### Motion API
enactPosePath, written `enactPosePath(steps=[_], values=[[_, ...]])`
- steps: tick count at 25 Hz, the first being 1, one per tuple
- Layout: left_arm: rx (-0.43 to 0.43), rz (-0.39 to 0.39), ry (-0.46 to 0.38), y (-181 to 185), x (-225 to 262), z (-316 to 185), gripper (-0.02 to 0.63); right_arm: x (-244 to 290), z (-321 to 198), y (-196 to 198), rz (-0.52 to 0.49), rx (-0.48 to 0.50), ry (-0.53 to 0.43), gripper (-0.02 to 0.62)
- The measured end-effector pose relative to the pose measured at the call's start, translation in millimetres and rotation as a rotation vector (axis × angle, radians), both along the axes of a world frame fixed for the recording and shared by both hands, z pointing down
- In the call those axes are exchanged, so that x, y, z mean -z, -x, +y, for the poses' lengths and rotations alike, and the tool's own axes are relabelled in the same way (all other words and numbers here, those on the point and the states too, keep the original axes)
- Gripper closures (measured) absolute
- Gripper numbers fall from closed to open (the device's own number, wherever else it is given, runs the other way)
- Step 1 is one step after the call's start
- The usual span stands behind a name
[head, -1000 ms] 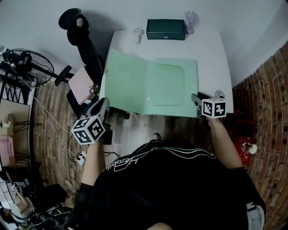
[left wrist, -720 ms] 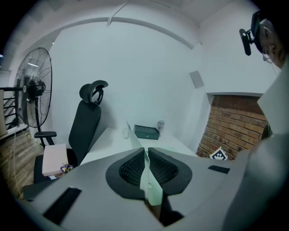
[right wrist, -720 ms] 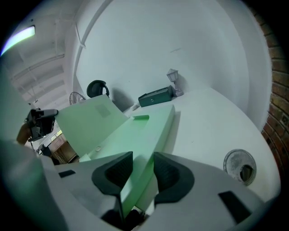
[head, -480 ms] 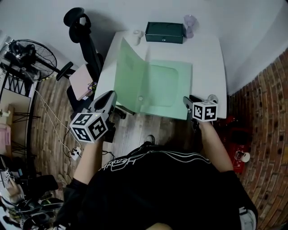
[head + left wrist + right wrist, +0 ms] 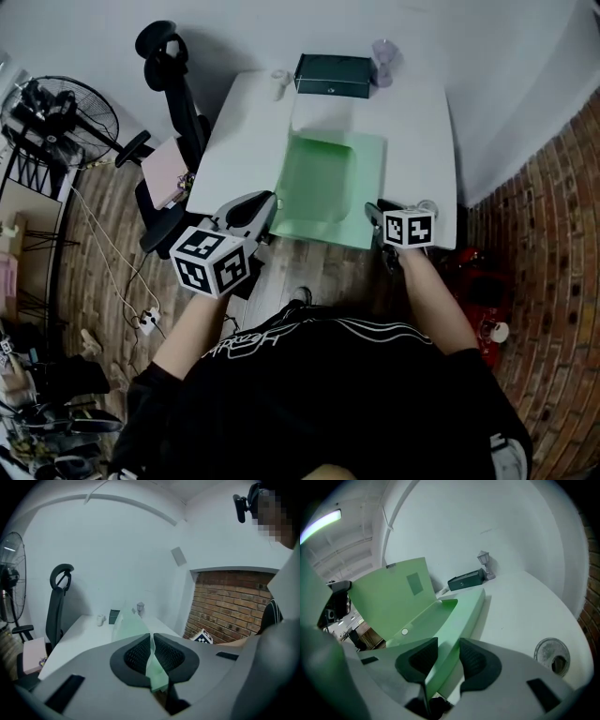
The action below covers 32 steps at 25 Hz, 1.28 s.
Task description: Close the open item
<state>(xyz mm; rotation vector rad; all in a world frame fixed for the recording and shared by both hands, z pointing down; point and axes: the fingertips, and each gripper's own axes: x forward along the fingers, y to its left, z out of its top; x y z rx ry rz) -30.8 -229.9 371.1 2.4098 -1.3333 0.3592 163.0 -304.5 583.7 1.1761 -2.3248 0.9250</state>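
A light green folder (image 5: 328, 183) lies on the white table (image 5: 422, 122) near its front edge. Its cover (image 5: 393, 602) stands raised, about upright over the left side of the base. My left gripper (image 5: 262, 208) is shut on the cover's near edge; in the left gripper view the thin green sheet (image 5: 151, 656) is pinched between the black pads. My right gripper (image 5: 373, 213) is shut on the base's near right corner, and the green edge (image 5: 443, 660) fills the gap between its pads. A round snap (image 5: 404, 631) shows inside the cover.
A dark green box (image 5: 333, 75), a small lilac lamp (image 5: 382, 52) and a white cup (image 5: 278, 82) stand at the table's far edge. A round metal grommet (image 5: 551, 654) sits in the table's right corner. A black office chair (image 5: 173, 84) and a fan (image 5: 56, 117) stand at the left.
My left gripper has swung the cover up and to the right, from lying flat on the table's left side to standing upright. The right gripper has kept its hold on the corner.
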Motion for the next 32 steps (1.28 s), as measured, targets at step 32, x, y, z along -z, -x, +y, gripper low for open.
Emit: enactPosePath(steps=[32], values=[[-0.265,0.041,0.275,-160.0,-128.9,23.9,0.548,7.5,15.1,-16.2,-0.037,0.036,-0.015,0.486]])
